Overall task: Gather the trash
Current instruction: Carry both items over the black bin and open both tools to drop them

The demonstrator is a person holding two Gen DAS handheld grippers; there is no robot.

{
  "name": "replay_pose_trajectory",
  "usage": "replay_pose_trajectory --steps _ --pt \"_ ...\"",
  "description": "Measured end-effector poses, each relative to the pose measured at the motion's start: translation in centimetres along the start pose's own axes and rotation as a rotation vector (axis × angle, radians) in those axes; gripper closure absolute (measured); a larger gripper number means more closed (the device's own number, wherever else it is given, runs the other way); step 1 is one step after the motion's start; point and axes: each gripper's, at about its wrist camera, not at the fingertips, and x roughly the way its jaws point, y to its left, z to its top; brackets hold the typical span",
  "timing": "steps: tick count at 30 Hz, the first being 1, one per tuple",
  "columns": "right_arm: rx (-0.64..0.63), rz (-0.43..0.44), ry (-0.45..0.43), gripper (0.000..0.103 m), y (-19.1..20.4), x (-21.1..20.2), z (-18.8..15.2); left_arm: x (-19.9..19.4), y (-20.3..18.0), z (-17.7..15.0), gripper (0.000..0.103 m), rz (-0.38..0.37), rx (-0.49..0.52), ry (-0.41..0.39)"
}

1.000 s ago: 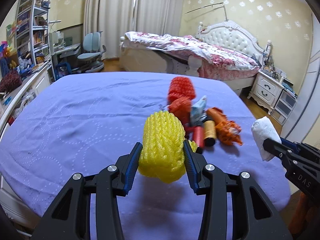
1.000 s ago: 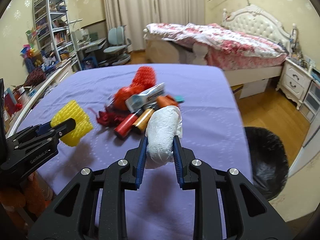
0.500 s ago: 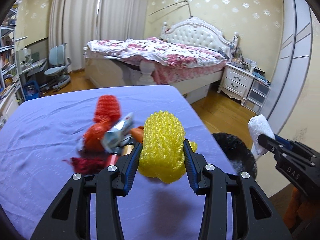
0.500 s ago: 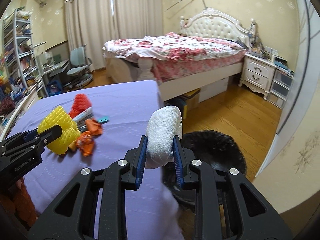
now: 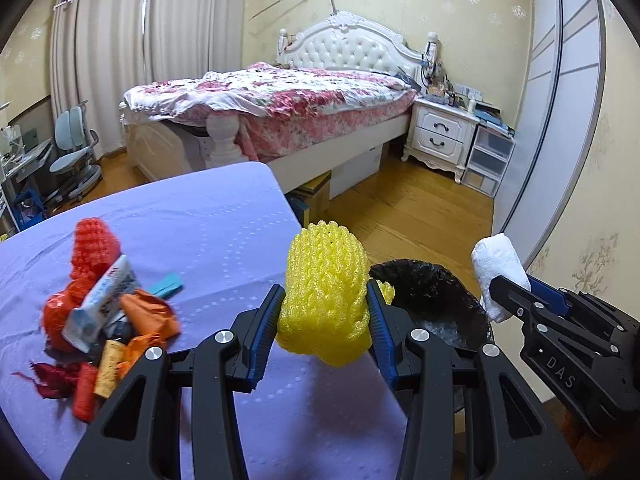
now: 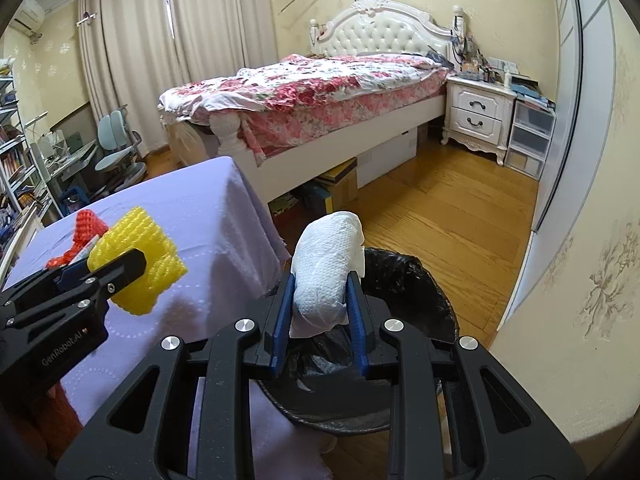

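A bedroom with pale yellow wallpaper and a wood floor holds a table (image 5: 224,216) under a lilac, dot-embossed cloth. Nearest, the left gripper (image 5: 325,316) pinches a yellow foam net (image 5: 326,288), a squashy lattice sleeve, between its blue ribbed pads over the table's right edge. To its right the right gripper (image 6: 319,300) clamps a white paper wad (image 6: 326,268), dimpled and rolled into a blunt cylinder, its jaws narrow around it, above a bin (image 6: 416,280) lined with a crinkled black bag; the bin stands on the floor just beside the table. Left on the cloth lies a heap of trash (image 5: 100,320): a red foam net (image 5: 94,248), orange wrappers, a printed packet, small rolls. Farther off stands a bed (image 5: 280,104) with a floral quilt and a tufted white headboard, with a white nightstand (image 5: 442,136) to its right.
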Motion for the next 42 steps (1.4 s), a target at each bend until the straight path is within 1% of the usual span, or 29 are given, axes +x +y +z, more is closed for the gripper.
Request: replay_pose_trajectory --steps 4,11,16,19,20,21,22,24,29,31,35,42 --pt "0.008 -0.013 0.016 0.077 -0.9 1.1 -0.4 2.1 -1.0 0.4 0.059 0.001 0.018 0.025" --pt "0.049 -0.021 0.037 0.077 -2.7 2.8 -0.2 4.1 -2.2 0.7 0.059 0.007 0.056 0.049" --pt "0.061 -0.020 0.042 0.076 -3.3 3.3 0.1 4.9 -2.9 0.7 0.058 0.006 0.073 0.061" --pt "0.066 -0.023 0.043 0.075 -3.5 3.5 0.2 5.2 -3.0 0.5 0.049 0.010 0.070 0.068" --pt "0.066 -0.025 0.044 0.072 -3.5 3.5 0.1 5.2 -3.0 0.5 0.044 0.012 0.067 0.070" --pt "0.067 -0.028 0.043 0.064 -3.6 3.6 0.1 5.1 -2.8 0.4 0.039 0.013 0.063 0.069" --pt "0.070 -0.031 0.039 0.059 -3.7 3.6 0.2 4.9 -2.9 0.3 0.037 0.014 0.060 0.067" --pt "0.077 -0.038 0.035 0.059 -3.9 3.6 0.2 4.8 -2.8 0.4 0.028 0.018 0.052 0.061" --pt "0.092 -0.049 0.033 0.057 -4.3 3.5 0.2 4.5 -2.5 0.3 0.026 0.027 0.041 0.057" --pt "0.092 -0.053 0.031 0.054 -4.2 3.3 0.1 4.2 -2.4 0.2 0.026 0.029 0.037 0.057" --pt "0.093 -0.053 0.030 0.053 -4.1 3.0 0.0 3.7 -2.0 0.2 0.026 0.037 0.038 0.048" --pt "0.078 -0.030 0.033 0.053 -2.4 2.1 0.0 1.8 -0.3 0.0 0.026 0.076 0.018 0.032"
